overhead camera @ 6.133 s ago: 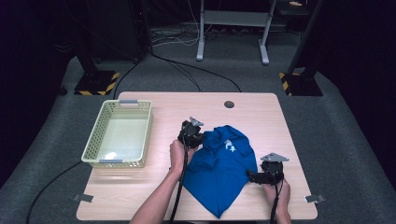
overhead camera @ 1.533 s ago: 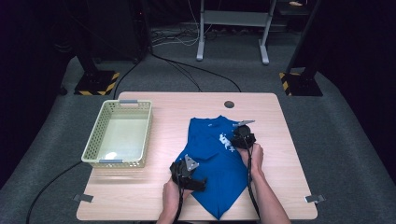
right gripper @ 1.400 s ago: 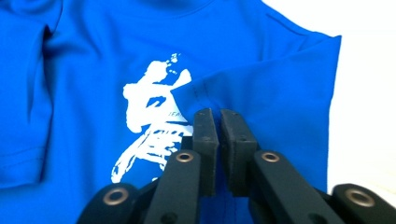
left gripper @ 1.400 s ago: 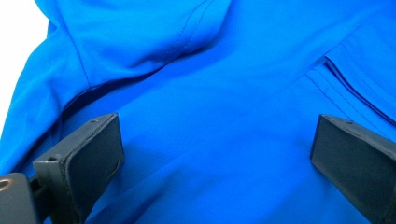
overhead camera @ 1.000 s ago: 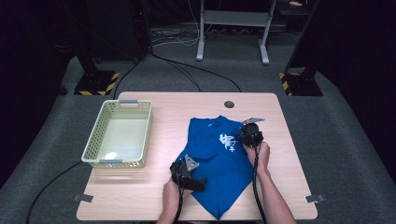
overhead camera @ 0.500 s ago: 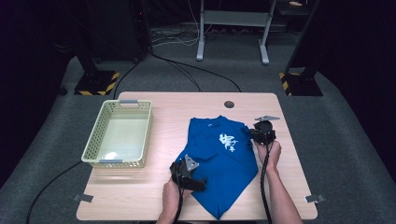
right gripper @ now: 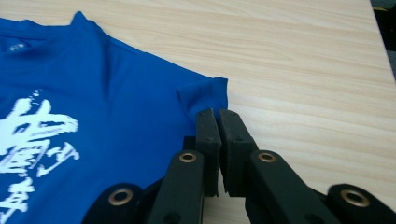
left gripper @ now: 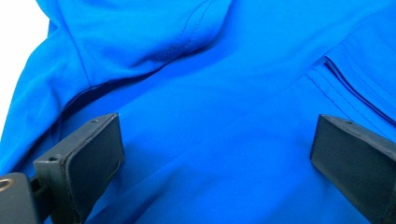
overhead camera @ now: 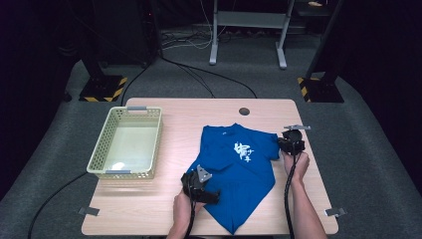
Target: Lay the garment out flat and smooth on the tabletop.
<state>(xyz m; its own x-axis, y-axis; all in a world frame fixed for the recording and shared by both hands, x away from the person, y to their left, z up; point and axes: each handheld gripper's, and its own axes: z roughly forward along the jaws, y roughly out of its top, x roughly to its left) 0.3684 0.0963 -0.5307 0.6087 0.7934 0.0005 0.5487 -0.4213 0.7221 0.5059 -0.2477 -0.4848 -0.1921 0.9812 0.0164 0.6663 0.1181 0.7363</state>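
Right gripper (right gripper: 218, 114) clamped the T-shirt (overhead camera: 239, 174) sleeve; left gripper (left gripper: 215, 154) (jaws apart) pressed its hem. Advised: draw the sleeve outward evenly.

Black tongs (right gripper: 218, 121), brass-ringed screws, grey three-cornered plates, trailing cables

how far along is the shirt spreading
Done: the blue t-shirt lies mostly flat on the table, print up. In hand: the right gripper is shut at the sleeve's edge, apparently pinching it, while the left gripper rests open on the fabric. Left: smoothing wrinkles; the basket holds nothing.
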